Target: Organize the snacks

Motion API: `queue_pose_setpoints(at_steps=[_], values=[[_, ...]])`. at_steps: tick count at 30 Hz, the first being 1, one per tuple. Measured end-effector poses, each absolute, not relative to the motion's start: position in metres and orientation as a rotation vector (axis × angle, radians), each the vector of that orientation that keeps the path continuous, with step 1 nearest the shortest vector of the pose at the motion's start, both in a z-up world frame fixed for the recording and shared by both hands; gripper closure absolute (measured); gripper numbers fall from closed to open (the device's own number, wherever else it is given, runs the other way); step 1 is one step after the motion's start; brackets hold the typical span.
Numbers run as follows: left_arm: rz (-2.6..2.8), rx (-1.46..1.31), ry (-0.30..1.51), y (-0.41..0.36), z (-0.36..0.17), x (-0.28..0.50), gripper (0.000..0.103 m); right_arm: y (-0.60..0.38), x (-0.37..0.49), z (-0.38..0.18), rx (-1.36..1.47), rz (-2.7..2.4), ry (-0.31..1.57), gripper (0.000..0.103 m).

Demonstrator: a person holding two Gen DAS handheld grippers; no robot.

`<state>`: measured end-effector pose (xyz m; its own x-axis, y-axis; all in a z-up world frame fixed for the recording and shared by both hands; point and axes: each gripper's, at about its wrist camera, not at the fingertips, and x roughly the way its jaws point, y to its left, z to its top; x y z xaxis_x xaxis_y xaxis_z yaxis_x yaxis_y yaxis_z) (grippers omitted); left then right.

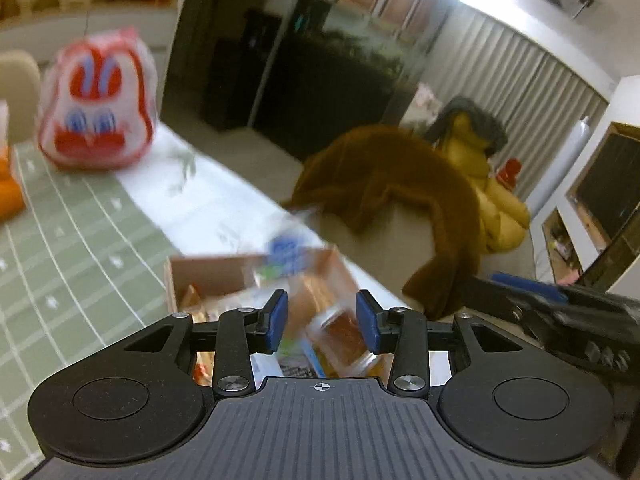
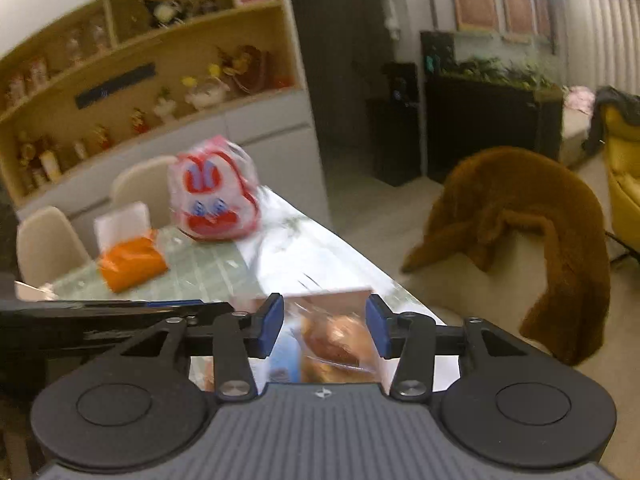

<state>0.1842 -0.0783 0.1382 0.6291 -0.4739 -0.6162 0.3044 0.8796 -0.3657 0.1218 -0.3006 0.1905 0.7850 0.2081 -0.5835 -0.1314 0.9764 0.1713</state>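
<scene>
My left gripper [image 1: 322, 322] and right gripper [image 2: 324, 328] both hang with jaws apart, empty, over the box [image 1: 208, 270] of snacks [image 1: 340, 332] near the table [image 1: 80, 248] edge, beside a chair [image 1: 400, 236].

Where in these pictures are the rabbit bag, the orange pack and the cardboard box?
rabbit bag [image 1: 96, 100], left wrist view, middle of its printed face
orange pack [image 2: 132, 262], right wrist view, its top
cardboard box [image 1: 208, 274], left wrist view, far wall

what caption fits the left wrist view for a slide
Open left gripper above a cardboard box of snacks on the table.
</scene>
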Motion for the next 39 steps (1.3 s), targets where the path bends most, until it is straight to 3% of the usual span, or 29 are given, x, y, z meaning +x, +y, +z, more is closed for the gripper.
queue_pose_setpoints(at_steps=[10, 17, 20, 23, 26, 36, 38, 39], values=[[-0.308, -0.222, 0.749, -0.05, 0.089, 0.118, 0.061, -0.291, 0.08, 0.104, 0.093, 0.123, 0.783, 0.055], [-0.256, -0.105, 0.689, -0.049, 0.085, 0.04, 0.061, -0.273, 0.024, 0.083, 0.12, 0.112, 0.802, 0.055], [-0.257, -0.077, 0.726, -0.056, 0.074, 0.027, 0.061, -0.261, 0.011, 0.078, 0.099, 0.094, 0.793, 0.049], [-0.272, -0.082, 0.724, -0.052, 0.07, 0.01, 0.061, -0.254, 0.003, 0.072, 0.12, 0.067, 0.808, 0.049], [-0.268, -0.053, 0.735, -0.043, 0.062, 0.008, 0.061, -0.248, -0.006, 0.062, 0.149, 0.075, 0.812, 0.044], [-0.243, 0.004, 0.761, -0.026, 0.021, 0.021, 0.061, -0.206, -0.001, 0.019, 0.096, 0.01, 0.838, 0.042], [-0.255, 0.007, 0.768, -0.03, 0.014, 0.018, 0.06, -0.202, 0.001, 0.017, 0.051, -0.002, 0.837, 0.04], [-0.256, 0.024, 0.755, -0.033, 0.013, 0.015, 0.06, -0.201, 0.001, 0.016, 0.026, -0.007, 0.838, 0.034]])
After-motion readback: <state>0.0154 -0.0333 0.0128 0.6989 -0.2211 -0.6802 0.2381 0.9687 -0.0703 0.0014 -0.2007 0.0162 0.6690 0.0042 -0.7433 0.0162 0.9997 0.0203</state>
